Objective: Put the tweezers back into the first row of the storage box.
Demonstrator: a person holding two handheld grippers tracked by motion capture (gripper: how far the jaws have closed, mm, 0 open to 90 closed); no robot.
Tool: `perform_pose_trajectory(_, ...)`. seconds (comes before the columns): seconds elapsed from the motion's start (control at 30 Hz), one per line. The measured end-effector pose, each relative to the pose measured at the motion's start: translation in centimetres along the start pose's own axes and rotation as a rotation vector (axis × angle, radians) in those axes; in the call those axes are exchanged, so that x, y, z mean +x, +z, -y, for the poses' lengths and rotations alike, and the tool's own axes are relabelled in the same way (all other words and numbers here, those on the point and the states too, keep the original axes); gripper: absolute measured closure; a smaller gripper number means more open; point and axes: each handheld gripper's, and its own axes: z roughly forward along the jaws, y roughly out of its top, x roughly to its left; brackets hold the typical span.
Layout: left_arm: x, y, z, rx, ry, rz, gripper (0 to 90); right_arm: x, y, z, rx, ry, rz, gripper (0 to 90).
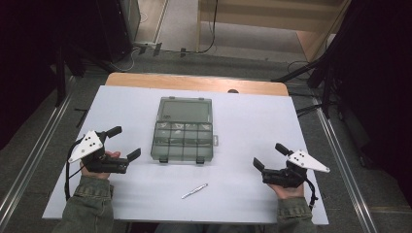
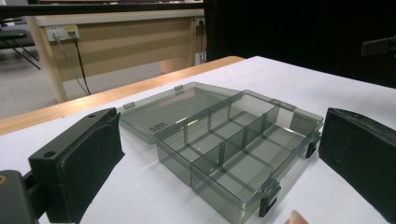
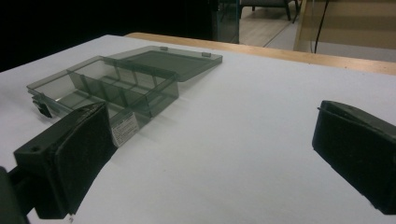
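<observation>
A smoky clear compartment box (image 1: 183,136) lies open in the middle of the white table (image 1: 252,121), its lid folded flat toward the far side. The compartments look empty. A thin silver tool (image 1: 194,191) lies on the table in front of the box. My left gripper (image 1: 124,143) rests at the box's left, jaws wide apart with nothing between them. The left gripper view looks across the box (image 2: 233,144). My right gripper (image 1: 269,155) sits at the front right, jaws also wide apart and empty. Its view has the box (image 3: 116,88) off to the left.
Bare white tabletop surrounds the box, with a wooden strip (image 1: 194,81) at the far edge. Beyond the table stand wooden furniture (image 1: 272,19), dark stands and cables on the floor. A metal rail (image 1: 340,160) runs along the right side.
</observation>
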Motion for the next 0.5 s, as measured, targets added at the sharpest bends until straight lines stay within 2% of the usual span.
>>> perform_pose_trajectory(0.5,-0.08,0.09,0.04,0.009,0.003,0.007,0.0,0.2,0.31,0.08,0.021,-0.015,0.0,0.0)
